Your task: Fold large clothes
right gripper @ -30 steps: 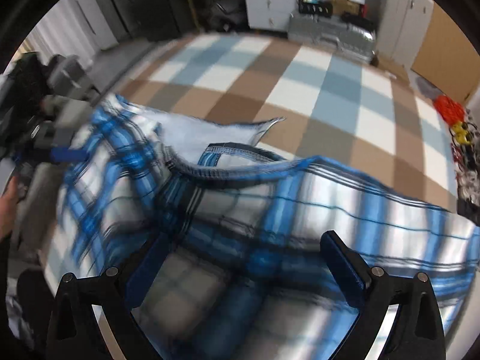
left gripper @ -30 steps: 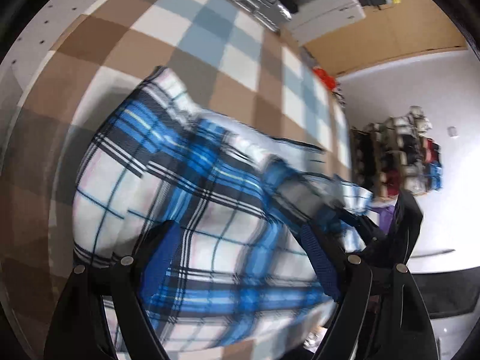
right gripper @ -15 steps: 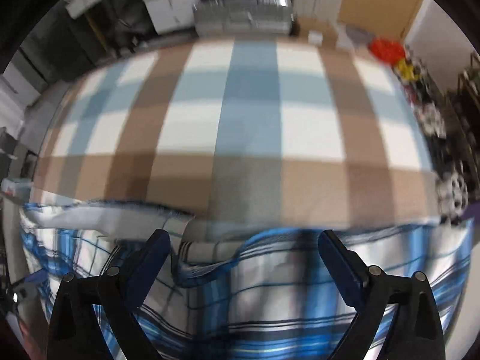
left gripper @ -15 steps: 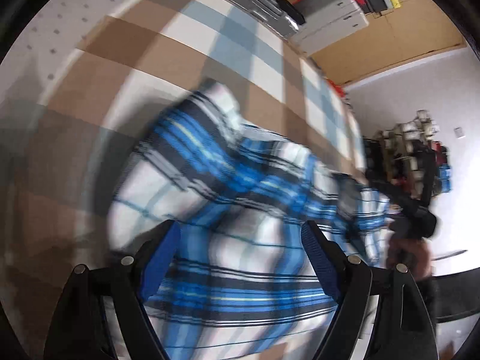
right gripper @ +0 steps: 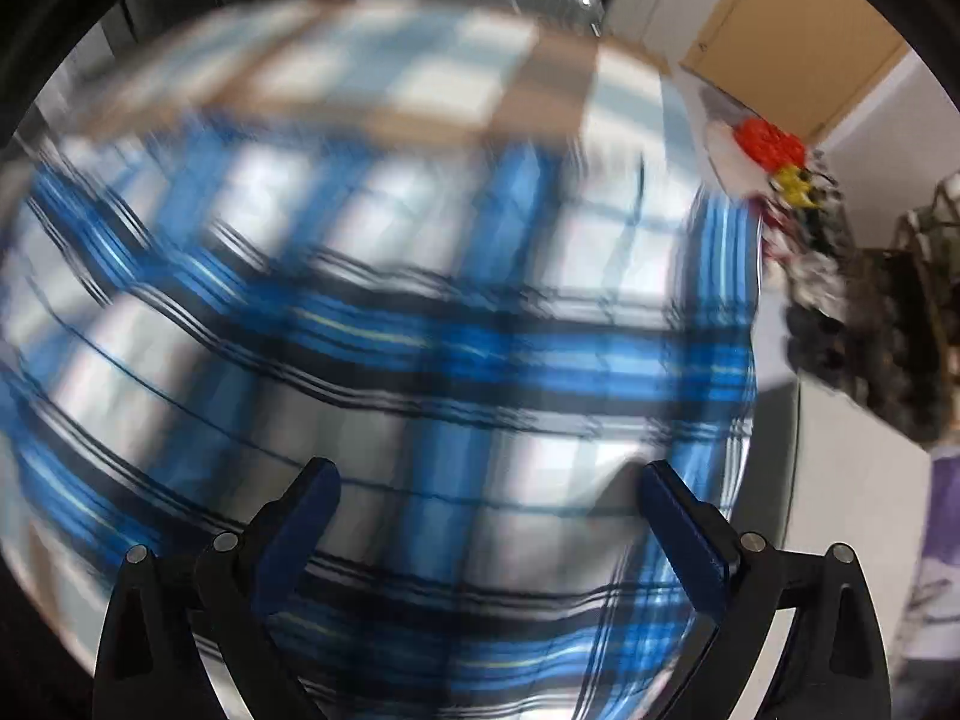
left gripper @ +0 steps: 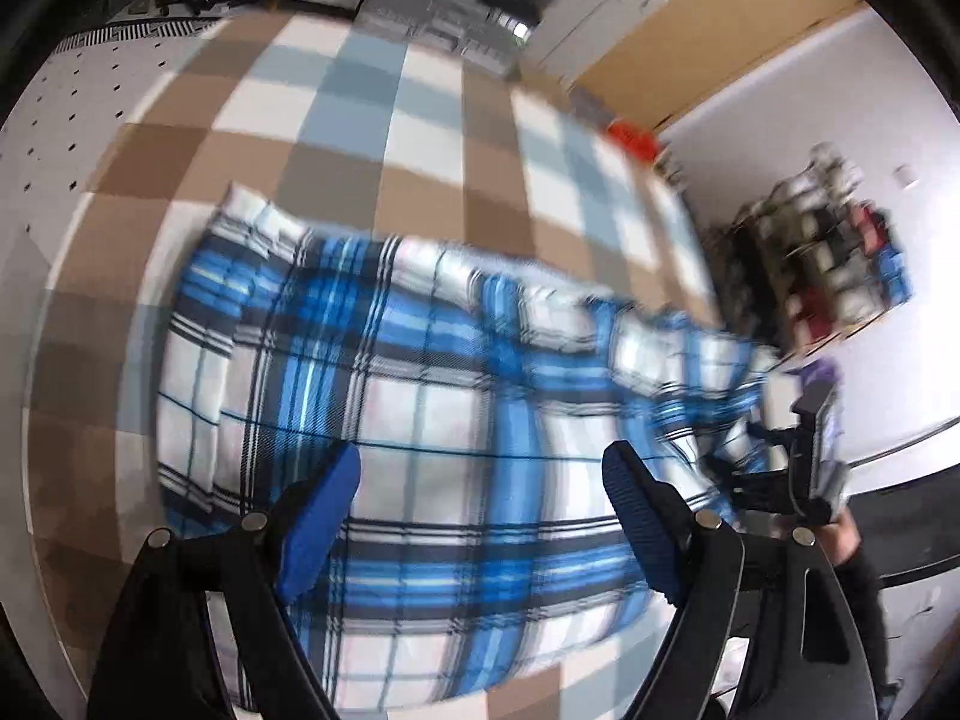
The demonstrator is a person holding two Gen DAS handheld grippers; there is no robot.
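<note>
A blue, white and black plaid garment (left gripper: 420, 396) lies spread on a brown, white and blue checked cloth (left gripper: 420, 120). My left gripper (left gripper: 480, 498) hangs open above its near part, holding nothing. My right gripper (right gripper: 486, 516) is open above the same garment (right gripper: 420, 312), which fills its blurred view. The right gripper also shows in the left wrist view (left gripper: 804, 468) at the garment's right end, with a hand behind it.
The checked cloth's far edge meets grey drawers and bins (left gripper: 444, 30). A shelf of shoes (left gripper: 828, 264) stands by the white wall at the right. Red and yellow items (right gripper: 774, 156) lie past the cloth's right corner.
Both grippers have drawn back and up from the garment. The garment now lies flatter and wider on the cloth. The right wrist view swung over it and is blurred.
</note>
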